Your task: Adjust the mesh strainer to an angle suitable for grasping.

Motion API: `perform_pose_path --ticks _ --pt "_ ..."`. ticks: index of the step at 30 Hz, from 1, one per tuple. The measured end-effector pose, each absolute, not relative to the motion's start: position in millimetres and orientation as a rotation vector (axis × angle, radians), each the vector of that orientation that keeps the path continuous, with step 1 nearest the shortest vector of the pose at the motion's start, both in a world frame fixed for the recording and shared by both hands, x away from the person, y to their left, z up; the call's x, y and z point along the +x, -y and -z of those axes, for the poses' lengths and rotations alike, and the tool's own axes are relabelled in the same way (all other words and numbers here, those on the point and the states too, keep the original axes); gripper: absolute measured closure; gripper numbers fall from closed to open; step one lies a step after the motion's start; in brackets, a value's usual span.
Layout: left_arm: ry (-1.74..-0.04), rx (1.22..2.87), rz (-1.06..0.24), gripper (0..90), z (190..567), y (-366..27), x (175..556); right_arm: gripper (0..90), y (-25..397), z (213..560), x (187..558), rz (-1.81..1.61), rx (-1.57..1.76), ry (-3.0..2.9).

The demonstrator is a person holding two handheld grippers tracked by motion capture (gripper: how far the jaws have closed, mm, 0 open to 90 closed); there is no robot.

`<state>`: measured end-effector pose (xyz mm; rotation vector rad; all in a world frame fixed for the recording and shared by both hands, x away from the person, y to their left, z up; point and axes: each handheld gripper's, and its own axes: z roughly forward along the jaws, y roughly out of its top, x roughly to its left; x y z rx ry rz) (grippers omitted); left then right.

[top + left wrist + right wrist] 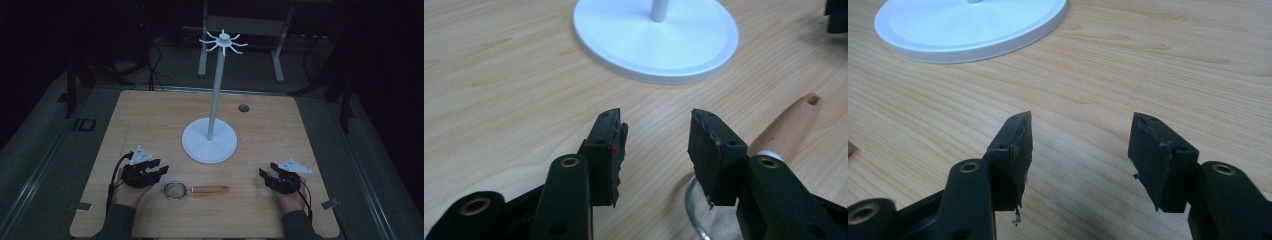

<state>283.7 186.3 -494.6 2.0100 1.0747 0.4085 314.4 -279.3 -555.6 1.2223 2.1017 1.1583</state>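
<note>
A white stand (210, 142) with a round base, a thin pole and a ring of hooks on top (223, 42) rises from the middle of the wooden table. A small mesh strainer (175, 190) with a wooden handle (210, 189) lies flat near the front edge, between the two grippers. My left gripper (159, 170) rests open just left of the strainer's bowl; in the left gripper view the strainer (716, 217) and its handle (791, 125) lie under the right jaw. My right gripper (264, 175) stands open to the right of the handle's end, holding nothing.
The table (150, 115) has a small round hole (243, 108) at the back right. Metal clips sit at its front corners (83, 206). Beyond the table are a dark floor with cables and the legs of another table (240, 30).
</note>
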Motion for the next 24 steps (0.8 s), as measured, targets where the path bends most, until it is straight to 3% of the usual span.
perform_pose_path --ticks 24 --pt "-0.924 2.132 -0.343 57.3 476.7 -169.3 303.4 42.0 276.2 555.7 312.2 -1.152 1.202 -2.116"
